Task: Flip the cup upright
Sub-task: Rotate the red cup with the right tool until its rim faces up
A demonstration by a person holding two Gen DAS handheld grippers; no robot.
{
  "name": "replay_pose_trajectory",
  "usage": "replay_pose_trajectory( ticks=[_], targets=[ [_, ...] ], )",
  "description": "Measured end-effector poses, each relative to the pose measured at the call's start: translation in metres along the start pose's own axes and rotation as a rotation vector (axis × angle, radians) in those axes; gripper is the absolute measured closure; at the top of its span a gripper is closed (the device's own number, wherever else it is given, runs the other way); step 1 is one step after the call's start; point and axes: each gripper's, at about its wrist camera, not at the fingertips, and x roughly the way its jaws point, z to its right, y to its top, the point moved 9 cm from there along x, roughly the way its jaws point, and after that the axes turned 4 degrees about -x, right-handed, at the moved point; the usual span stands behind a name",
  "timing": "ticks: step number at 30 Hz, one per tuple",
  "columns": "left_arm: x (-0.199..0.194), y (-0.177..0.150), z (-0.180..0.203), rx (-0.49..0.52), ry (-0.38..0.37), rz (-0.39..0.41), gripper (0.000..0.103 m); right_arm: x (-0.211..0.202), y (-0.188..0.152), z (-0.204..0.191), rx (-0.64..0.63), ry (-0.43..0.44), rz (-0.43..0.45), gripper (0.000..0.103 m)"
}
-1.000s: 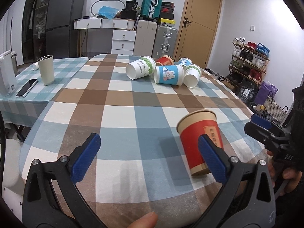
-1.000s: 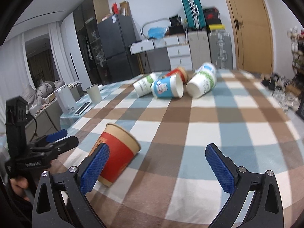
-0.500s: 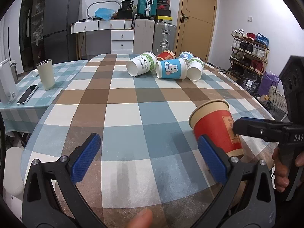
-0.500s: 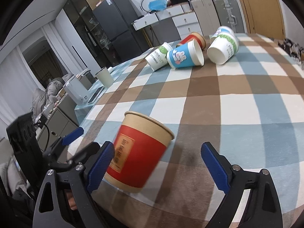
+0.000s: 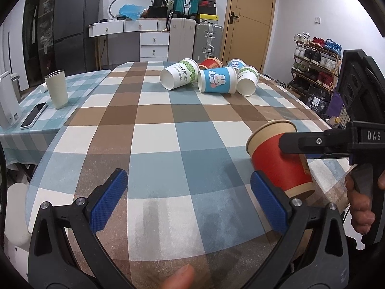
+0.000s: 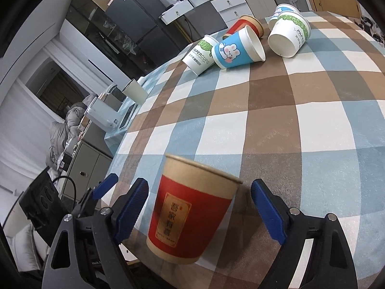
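A red paper cup with a tan rim (image 5: 279,161) stands mouth up, slightly tilted, near the front right edge of the checked table (image 5: 168,132). In the right wrist view the cup (image 6: 190,212) sits between the wide-open fingers of my right gripper (image 6: 199,214), with gaps on both sides. My left gripper (image 5: 187,202) is open and empty; its right fingertip (image 5: 267,202) is just in front of the cup. The right gripper's black finger (image 5: 312,142) crosses the cup's side in the left wrist view.
Several paper cups lie on their sides at the far end of the table: a white one (image 5: 179,77), a blue rabbit one (image 5: 216,80), a red one (image 5: 210,63). A cream tumbler (image 5: 56,89) and a phone (image 5: 33,115) sit on the left side table.
The right gripper has moved in around the red cup, which has gone from tilted to nearly upright. The left gripper has hardly moved.
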Motion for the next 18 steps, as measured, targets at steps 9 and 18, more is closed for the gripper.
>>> replay_pose_trajectory(
  ticks=[9,18],
  targets=[
    [0.0004,-0.0012,-0.0006,0.001,0.002,-0.007,0.001,0.0068,0.0009,0.0048,0.059,0.050,-0.064,0.031],
    [0.0003,-0.0015,0.0001,0.004,0.001,-0.007,0.001,0.0003,0.0009,0.0042,0.047,0.051,-0.036,0.032]
  ],
)
